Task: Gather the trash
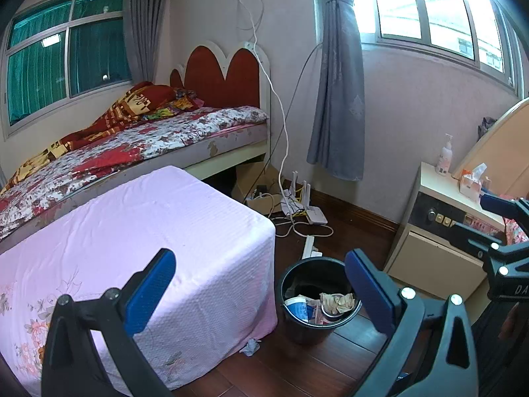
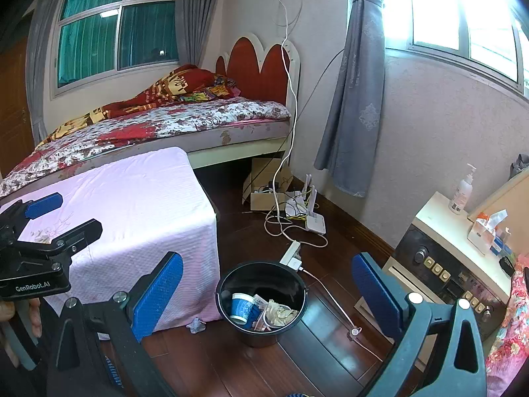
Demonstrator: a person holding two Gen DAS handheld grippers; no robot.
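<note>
A black trash bucket (image 1: 314, 301) stands on the wooden floor beside the pink-covered table; it also shows in the right wrist view (image 2: 261, 301). Inside lie a blue-and-white paper cup (image 2: 243, 307) and crumpled paper (image 2: 281, 312). A small crumpled grey scrap (image 2: 196, 325) lies on the floor at the table's corner, also in the left wrist view (image 1: 250, 347). My left gripper (image 1: 261, 284) is open and empty, above the table edge and bucket. My right gripper (image 2: 267, 287) is open and empty, above the bucket. Each gripper shows in the other's view.
The pink-covered table (image 1: 148, 231) fills the left. A bed (image 1: 132, 139) stands behind it. Cables, a router (image 2: 314, 221) and a power strip (image 2: 291, 254) lie on the floor behind the bucket. A nightstand (image 2: 446, 264) with a pump bottle and tissue box stands right.
</note>
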